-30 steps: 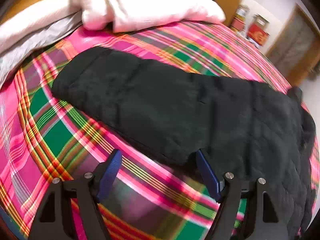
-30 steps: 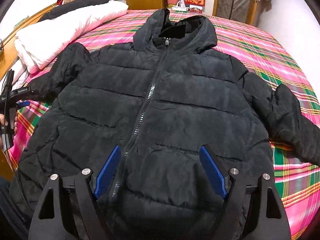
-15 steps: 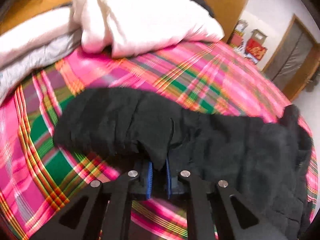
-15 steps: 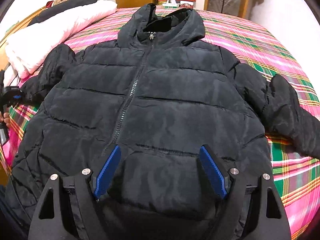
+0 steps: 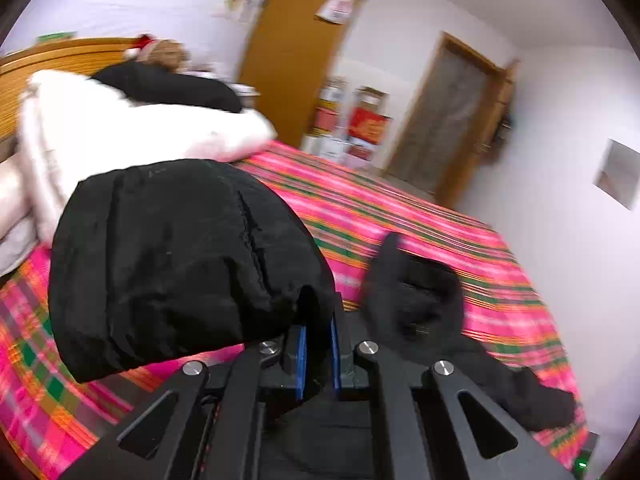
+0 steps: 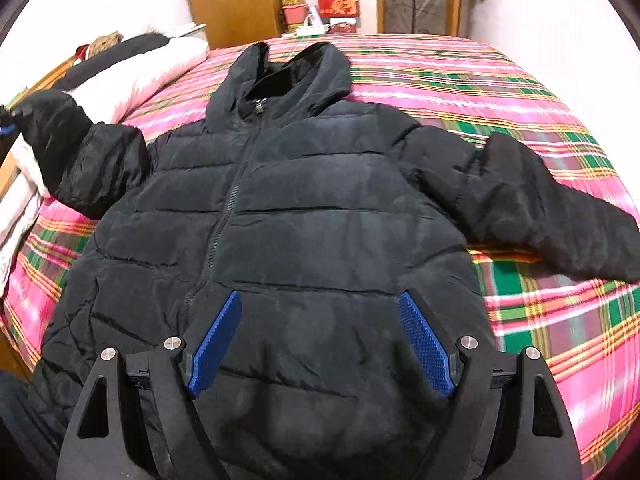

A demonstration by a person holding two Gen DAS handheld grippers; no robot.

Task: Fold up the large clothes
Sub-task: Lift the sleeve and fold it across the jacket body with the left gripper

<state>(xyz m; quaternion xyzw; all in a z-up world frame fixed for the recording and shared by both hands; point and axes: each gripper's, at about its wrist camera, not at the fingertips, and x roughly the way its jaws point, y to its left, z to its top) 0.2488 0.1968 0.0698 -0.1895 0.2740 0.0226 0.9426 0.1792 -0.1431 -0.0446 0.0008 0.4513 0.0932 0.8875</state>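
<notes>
Our left claw (image 5: 318,354) is clenched on the cuff of the sleeve (image 5: 180,268), its ribbed blue pads (image 5: 301,360) pinching the black fabric, and the puffy sleeve bulges in a rounded hump above the bed (image 5: 440,224). Our right claw (image 6: 320,340) stands released, textured blue pads spread wide, over the lower front of the jacket (image 6: 320,208). The jacket is a black, quilted, hooded puffer with a centre zipper (image 6: 224,220), lying face up in the middle of the bed on a pink, green and yellow plaid cover. Soft white bedding (image 6: 140,80) is heaped along the bed's left edge.
</notes>
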